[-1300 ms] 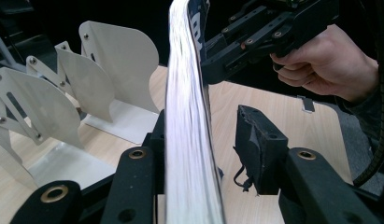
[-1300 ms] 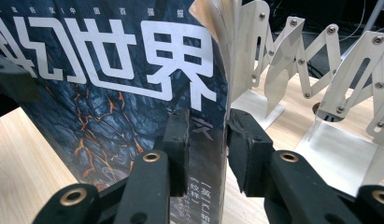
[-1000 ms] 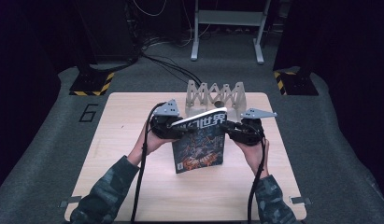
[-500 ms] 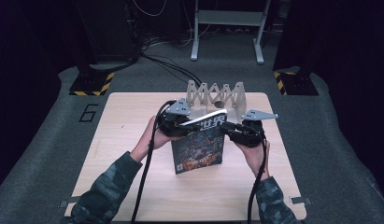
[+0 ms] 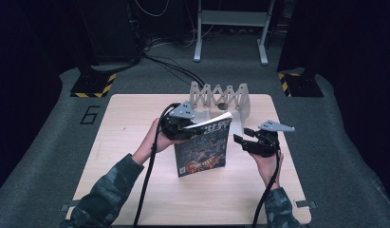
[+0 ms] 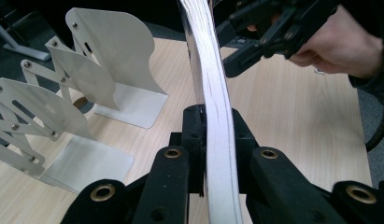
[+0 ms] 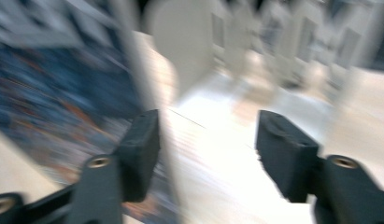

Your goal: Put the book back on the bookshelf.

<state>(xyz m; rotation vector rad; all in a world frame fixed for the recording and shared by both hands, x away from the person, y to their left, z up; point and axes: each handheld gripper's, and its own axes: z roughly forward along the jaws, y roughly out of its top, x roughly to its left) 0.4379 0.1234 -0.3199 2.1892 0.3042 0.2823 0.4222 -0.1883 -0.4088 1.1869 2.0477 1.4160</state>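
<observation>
High view: I held the magazine (image 5: 202,149) near the centre of the frame, standing up off the pale wooden desk (image 5: 126,118) with its dark illustrated cover facing the bottom of the frame and its top edge tilted toward the upper right. My left gripper (image 5: 183,128) sat at the magazine's upper left corner, its fingers clamped on the page block. My right gripper (image 5: 241,137) lay just right of the magazine, apart from it; its fingers had just been opening and stood spread with nothing pressed between them. A white folding book rack (image 5: 221,95) stood behind the magazine, toward the upper centre of the desk.

Left gripper view: the two black fingers (image 6: 195,135) pinched the white page edges of the magazine (image 6: 217,116), which rose bowed from the bottom centre to the top of the frame. The rack's white plates (image 6: 110,51) filled the left of the frame; my right hand (image 6: 344,42) with its gripper appeared at the upper right, just beside the magazine's edge.

Right gripper view (blurred): the fingers (image 7: 143,149) stood apart, the magazine cover (image 7: 59,93) at the left, outside the left-hand finger.
</observation>
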